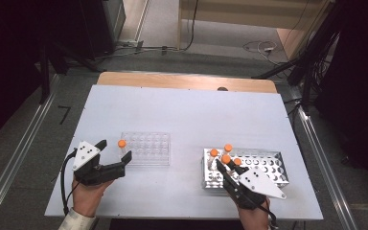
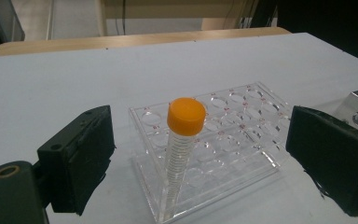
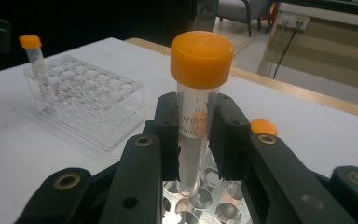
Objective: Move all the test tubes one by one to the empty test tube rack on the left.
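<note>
Right gripper (image 3: 193, 135) clamped on a clear, orange-capped tube (image 3: 196, 102), held upright above the metal rack (image 1: 268, 165) near the desk's front right corner, left gripper (image 1: 115, 149) jaws apart.

white table top (image 1: 182, 115) on a wooden board (image 1: 187, 81) showing at its 12 o'clock edge. grey carpet floor (image 1: 230, 36) beyond, loose cables (image 1: 261, 47) at 1 o'clock, metal rails (image 1: 17, 160) at 9 and 3 o'clock, dark surroundings at both sides.
</note>
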Available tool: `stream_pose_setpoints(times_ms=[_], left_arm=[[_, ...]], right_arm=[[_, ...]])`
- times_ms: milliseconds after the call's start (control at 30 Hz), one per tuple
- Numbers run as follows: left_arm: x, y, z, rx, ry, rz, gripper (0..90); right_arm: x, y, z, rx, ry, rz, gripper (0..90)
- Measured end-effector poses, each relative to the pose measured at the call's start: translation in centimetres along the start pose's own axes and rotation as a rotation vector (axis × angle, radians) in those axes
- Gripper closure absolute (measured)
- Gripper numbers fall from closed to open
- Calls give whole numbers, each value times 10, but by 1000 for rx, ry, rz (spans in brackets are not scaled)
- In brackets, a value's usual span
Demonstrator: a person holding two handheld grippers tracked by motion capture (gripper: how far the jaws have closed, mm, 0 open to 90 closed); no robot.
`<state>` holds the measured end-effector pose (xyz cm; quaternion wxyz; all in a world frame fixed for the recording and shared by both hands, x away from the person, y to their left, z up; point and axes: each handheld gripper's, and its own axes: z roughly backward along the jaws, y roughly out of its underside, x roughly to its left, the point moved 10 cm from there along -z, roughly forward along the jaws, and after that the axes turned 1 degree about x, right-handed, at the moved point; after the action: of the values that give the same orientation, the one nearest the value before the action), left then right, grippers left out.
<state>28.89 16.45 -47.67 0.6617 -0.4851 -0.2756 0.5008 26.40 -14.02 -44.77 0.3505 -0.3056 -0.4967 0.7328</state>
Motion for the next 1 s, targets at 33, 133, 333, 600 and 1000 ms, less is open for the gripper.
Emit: stream_pose_setpoints(times_ms=[33,133,333,600,1000], left_arm=[[-1,0,0,-3,3,2,85],[-5,0,0,2,11,-10,85],[-12,0,-1,3,22,-23,74],[-17,-2,1,-8,64,-20,78],[-37,-2,1,-10,112,-51,86]], right_arm=[[3,-2,2,-7,-7,1,718],[15,-5,3,-11,-50,-3,718],[33,-1,-8,5,-125,-38,718],[56,2,-22,28,-182,-9,717],[76,14,-50,93,-233,18,718]])
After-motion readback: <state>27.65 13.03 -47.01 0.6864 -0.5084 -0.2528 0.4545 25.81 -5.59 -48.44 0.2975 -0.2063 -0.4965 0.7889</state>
